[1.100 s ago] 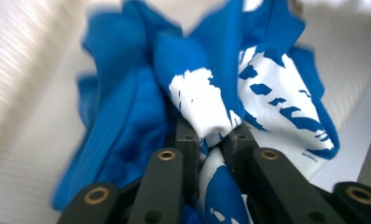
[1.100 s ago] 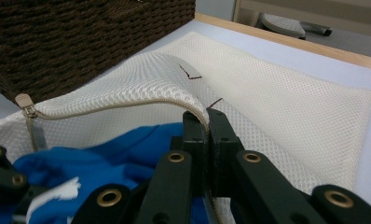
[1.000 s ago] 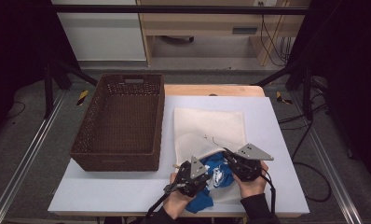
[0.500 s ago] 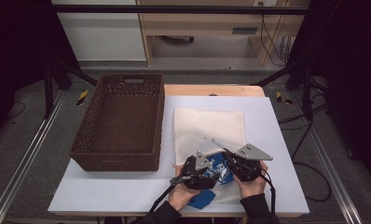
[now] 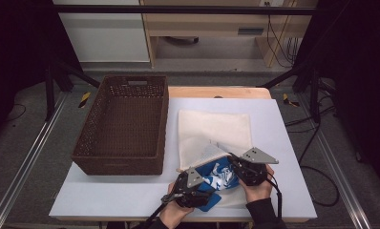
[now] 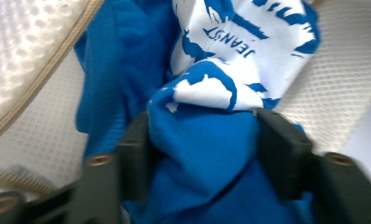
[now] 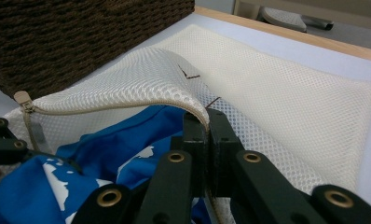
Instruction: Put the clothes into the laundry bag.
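Two grippers are working one job at the near edge of the worktop point(image 5: 283, 124): stuffing a blue printed garment point(image 5: 219, 177) into a cream mesh laundry bag point(image 5: 214, 131). Since a second ago the left gripper point(image 6: 200, 140) has dropped lower, and its jaws, after springing wide, have just been closing again around a fresh bunch of blue cloth; they are standing about half open with the fabric between them. That looks like a re-grip for the next push inside. The right gripper point(image 7: 207, 128) is pinching the bag's zipper lip, jaws tight, holding the mouth up. One garment, one bag, one brown wicker basket point(image 5: 123, 124) sitting at the left.
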A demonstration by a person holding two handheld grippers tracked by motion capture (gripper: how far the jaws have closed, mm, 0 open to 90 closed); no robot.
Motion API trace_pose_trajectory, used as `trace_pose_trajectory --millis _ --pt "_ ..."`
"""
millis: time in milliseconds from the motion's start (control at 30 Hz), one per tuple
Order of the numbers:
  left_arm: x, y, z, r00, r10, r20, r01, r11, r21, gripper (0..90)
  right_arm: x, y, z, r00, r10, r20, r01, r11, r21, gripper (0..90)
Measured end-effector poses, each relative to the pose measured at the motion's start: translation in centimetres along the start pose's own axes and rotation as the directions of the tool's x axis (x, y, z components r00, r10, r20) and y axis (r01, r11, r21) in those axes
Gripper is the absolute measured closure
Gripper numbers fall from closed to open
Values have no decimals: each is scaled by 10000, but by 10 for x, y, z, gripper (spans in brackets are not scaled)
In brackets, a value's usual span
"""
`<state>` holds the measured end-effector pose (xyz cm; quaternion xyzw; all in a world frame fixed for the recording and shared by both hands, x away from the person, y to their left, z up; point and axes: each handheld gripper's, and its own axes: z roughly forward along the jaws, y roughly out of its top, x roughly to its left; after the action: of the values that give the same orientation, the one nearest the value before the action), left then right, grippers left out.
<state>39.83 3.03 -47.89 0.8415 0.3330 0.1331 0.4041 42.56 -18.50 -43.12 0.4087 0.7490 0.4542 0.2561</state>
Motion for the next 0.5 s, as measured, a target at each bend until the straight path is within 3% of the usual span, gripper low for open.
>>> trace_pose_trajectory --millis 33,67,133,200,300,367,433,500 --pt "0 1 0 9999 54 -86 -54 10000 48 545 0 0 0 10000 31 -27 -31 10000 -2 875" --pt "1 3 0 9998 -42 171 40 9999 129 665 0 0 0 10000 27 -25 -27 10000 1 875" --pt "1 7 -2 9998 -67 169 66 9999 83 788 0 0 0 10000 3 -35 -3 10000 -23 876" --pt "0 15 -5 9996 -87 274 91 9998 -149 811 1 1 0 10000 1 -44 -1 10000 -28 875" --pt "-7 37 -7 9991 426 -29 -427 9973 -597 814 1 2 -1 10000 45 -70 -45 9999 -102 875" --pt "-9 49 0 9969 763 -184 -775 9941 -753 814 0 3 -3 9999 114 -63 -115 9998 -184 875" --pt "-9 56 11 9964 844 -6 -842 9931 -814 814 -1 3 -4 9999 136 -53 -137 9997 -220 875" --pt "-7 57 22 9961 876 -88 -880 9933 -747 812 -1 3 -5 9998 177 -53 -179 9995 -261 875"
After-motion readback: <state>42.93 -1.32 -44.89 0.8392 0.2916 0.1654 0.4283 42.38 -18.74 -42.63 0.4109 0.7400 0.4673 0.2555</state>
